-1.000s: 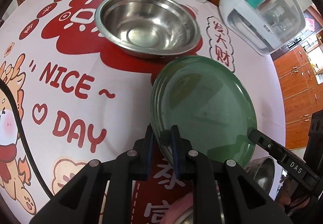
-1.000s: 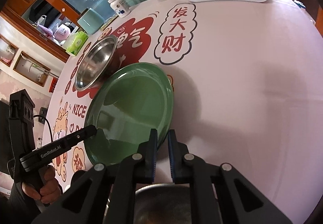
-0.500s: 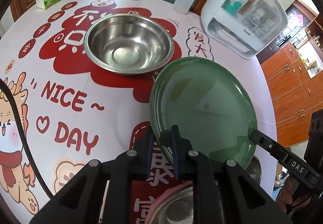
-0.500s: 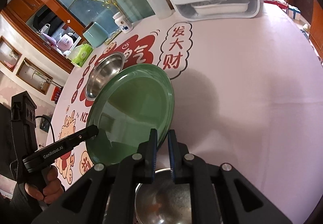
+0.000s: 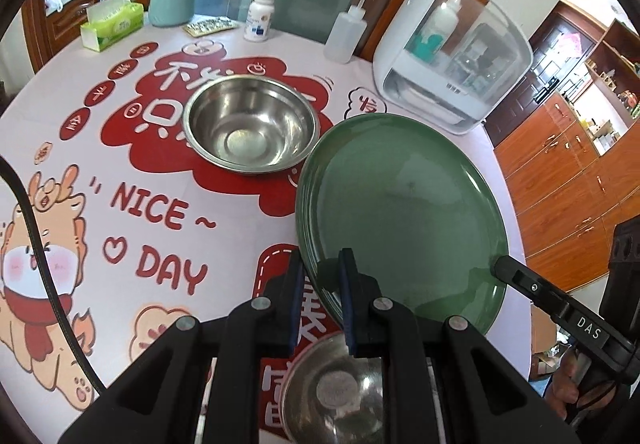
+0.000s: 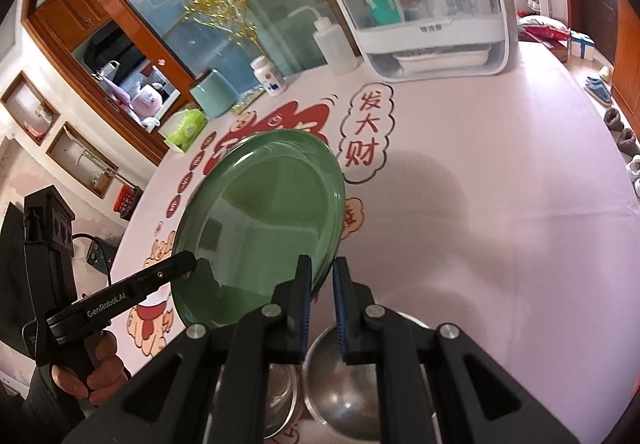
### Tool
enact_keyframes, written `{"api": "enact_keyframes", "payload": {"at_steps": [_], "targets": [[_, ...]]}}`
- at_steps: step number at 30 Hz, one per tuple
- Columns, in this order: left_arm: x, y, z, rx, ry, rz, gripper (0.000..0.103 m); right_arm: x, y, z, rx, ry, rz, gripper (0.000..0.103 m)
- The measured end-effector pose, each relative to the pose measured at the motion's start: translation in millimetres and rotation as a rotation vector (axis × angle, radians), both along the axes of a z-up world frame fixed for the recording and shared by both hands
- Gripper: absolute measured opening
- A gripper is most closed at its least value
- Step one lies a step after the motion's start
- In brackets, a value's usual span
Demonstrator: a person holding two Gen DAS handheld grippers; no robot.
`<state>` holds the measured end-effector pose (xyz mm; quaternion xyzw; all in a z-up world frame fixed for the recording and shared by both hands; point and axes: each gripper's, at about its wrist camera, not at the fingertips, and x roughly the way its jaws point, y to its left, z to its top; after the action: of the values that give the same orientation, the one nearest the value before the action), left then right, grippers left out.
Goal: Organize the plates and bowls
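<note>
progress: partway, nothing visibly stacked | left gripper [image 5: 322, 268] and right gripper [image 6: 319, 274] both clamping green plate [image 5: 400, 211] rim, holding it aloft | steel bowl [image 5: 252, 127] sitting ahead-left | small bowl [image 5: 336, 392] waiting beneath the fingers

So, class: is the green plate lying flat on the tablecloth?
No. The green plate is held tilted above the tablecloth, its rim clamped by the left tongs and right tongs.

plate [image 5: 400, 203] above table [image 5: 120, 147]; bowl [image 5: 252, 123] behind-left
</note>
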<state>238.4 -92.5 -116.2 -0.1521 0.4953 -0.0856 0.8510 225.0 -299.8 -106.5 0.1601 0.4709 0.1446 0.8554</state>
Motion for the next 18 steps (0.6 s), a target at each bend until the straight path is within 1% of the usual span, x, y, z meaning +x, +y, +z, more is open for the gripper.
{"api": "enact_keyframes", "payload": {"at_steps": [10,18], "targets": [[-50.8,18.6,30.8,0.019,-0.044,0.022,0.013,-35.1,18.9,20.8,0.019,-0.044,0.036,0.010],[-99.4,34.7,42.1,0.036,-0.052,0.059,0.013,-65.9,39.1,27.0,0.021,-0.065,0.092,0.010]]}}
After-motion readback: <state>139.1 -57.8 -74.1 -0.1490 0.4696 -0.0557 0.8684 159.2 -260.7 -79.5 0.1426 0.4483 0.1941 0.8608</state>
